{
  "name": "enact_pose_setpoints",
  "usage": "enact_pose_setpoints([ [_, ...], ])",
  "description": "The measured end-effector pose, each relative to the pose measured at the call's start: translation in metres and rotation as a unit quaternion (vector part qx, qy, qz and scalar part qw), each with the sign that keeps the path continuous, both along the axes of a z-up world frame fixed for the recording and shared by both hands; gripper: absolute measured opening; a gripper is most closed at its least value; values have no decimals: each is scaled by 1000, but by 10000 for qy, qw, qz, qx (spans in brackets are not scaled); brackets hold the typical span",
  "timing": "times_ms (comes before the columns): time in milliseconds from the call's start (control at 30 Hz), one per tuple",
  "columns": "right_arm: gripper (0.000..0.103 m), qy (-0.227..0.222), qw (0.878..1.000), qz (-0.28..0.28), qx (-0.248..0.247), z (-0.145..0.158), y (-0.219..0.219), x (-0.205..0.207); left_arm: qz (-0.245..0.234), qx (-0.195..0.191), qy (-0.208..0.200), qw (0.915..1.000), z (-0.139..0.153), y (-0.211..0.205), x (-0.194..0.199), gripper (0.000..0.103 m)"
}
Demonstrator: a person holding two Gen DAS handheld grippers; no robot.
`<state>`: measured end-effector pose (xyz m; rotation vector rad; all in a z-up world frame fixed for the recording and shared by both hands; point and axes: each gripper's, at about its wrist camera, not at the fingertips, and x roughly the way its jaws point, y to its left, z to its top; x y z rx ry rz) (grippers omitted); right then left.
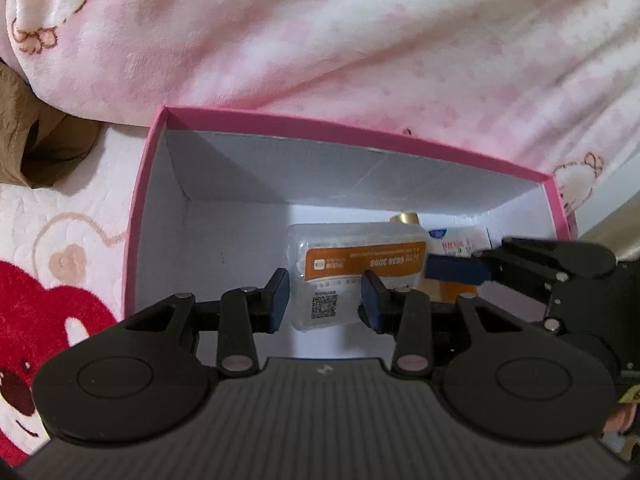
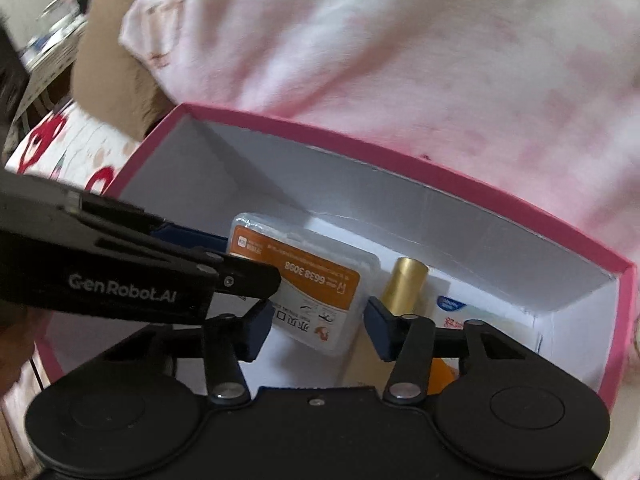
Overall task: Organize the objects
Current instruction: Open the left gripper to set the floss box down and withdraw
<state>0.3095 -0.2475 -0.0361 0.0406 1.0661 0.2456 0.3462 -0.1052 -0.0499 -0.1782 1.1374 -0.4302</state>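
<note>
A clear plastic box with an orange label (image 1: 360, 264) sits low inside the open pink cardboard box (image 1: 360, 130), near its middle. My left gripper (image 1: 326, 300) reaches in from the near side, and its blue pads are shut on the plastic box's near end. In the right wrist view that gripper (image 2: 248, 258) comes in from the left onto the same plastic box (image 2: 304, 280). My right gripper (image 2: 316, 326) hovers over the box's other corner, jaws apart, with a gap showing beside the right pad. A gold bottle (image 2: 404, 284) lies beside it.
At the right end of the pink box (image 2: 400, 168) lie a white packet with a blue logo (image 2: 460, 312) and something orange (image 2: 440, 376). A pink and white blanket (image 1: 360, 40) rises behind the box. A sheet with a red bear print (image 1: 48, 300) lies to the left, with brown cloth (image 1: 32, 140) beyond it.
</note>
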Motion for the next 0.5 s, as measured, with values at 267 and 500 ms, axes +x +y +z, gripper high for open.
enact_pose_setpoints([
  [267, 48, 135, 9990, -325, -283, -7, 12, 14, 343, -31, 145, 9993, -12, 1, 15, 38],
  [500, 47, 80, 9980, -594, -207, -8, 11, 14, 558, -142, 109, 9983, -14, 1, 18, 39],
])
